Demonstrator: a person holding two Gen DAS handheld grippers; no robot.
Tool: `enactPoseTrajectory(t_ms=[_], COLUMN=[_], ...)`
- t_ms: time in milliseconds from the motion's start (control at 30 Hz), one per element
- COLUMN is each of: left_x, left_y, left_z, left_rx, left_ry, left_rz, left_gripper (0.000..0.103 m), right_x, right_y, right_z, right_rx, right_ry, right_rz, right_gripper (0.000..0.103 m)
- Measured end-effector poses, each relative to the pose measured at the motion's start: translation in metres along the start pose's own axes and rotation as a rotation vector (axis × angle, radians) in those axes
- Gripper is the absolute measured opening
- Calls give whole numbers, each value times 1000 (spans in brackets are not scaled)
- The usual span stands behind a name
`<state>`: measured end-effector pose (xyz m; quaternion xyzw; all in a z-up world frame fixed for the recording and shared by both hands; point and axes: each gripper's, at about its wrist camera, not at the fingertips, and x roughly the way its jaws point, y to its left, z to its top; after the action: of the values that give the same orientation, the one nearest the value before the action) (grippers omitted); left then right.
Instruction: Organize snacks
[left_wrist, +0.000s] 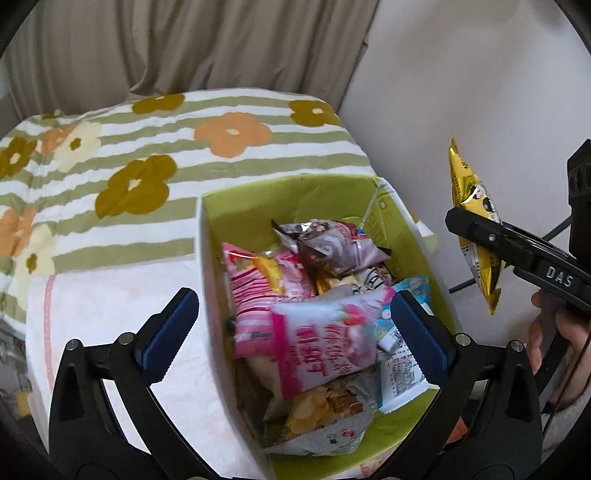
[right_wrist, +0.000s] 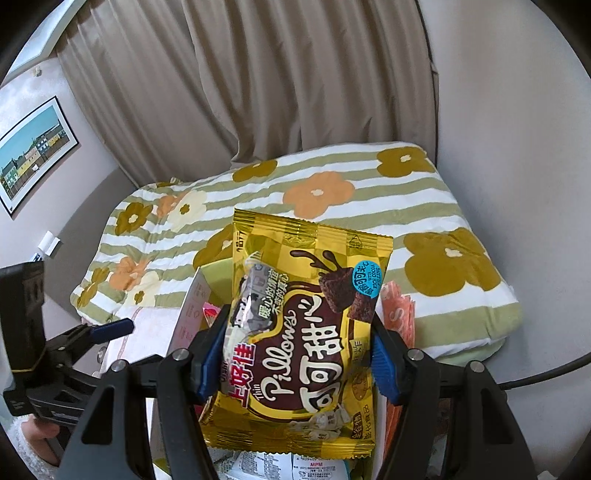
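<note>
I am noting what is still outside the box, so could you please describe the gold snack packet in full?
The gold snack packet is a glossy foil pillow bag with crimped ends, printed "Pillows" over a brown chocolate panel, with a round blue label. It looks sealed and puffed. The right gripper clamps its two side edges, holding it upright in the air beside the green box, not touching it.

1. My left gripper (left_wrist: 291, 332) hangs wide open over the green box (left_wrist: 402, 236); nothing sits between its pads.
2. The box is piled with snack packets (left_wrist: 314, 354), leaving little bare floor.
3. My right gripper (right_wrist: 295, 354), clamping the gold packet (right_wrist: 306, 306), crowds the box's right side.
4. The flowered quilt (left_wrist: 147, 155) behind lies unobstructed.
</note>
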<state>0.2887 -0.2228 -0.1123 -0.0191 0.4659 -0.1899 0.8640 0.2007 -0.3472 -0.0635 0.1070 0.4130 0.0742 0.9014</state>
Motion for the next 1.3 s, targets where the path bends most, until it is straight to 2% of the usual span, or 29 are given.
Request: enactPoseTrajectory(t_ms=[200,267,300,367,400,633,833,967,1067,1167,1300], left_x=[-9,-15,-19,-26,-29,-52,-86,-136,-180,-230,-282], left_y=[6,8,9,10,12,27,31,33,33,34,37], left_z=[-5,-7,-7,-10,-11,-33,-51,-64,-78,-103,-139], left_rx=[-25,-33,-37,-44,-48,-88,-51,-35,-12,4,28], left_ry=[-5,-14,-20,-30,-35,-54,-110,-202,-275,-363,-441], left_rz=[36,43,47,56,59,91,122,117,146,180,208], left_gripper=[103,103,103,103,103,103,103,103,103,103,103], right_x=[13,17,21,26,26,5,-27,-75,-115,-149,-180], right_y=[-1,-1,-1,-1,0,17,45,75,104,131,162], right_z=[5,8,10,13,14,-1,-29,-44,-61,-85,-115], right_rx=[21,18,10,5,11,-29,-49,-56,-76,-101,-138], right_ry=[18,19,27,45,52,7,-42,-129,-199,-257,-320], right_rz=[21,24,21,0,-9,-60,-76,-91,-114,-150,-199], right_gripper=[62,66,69,92,95,96,96,96,96,96,96])
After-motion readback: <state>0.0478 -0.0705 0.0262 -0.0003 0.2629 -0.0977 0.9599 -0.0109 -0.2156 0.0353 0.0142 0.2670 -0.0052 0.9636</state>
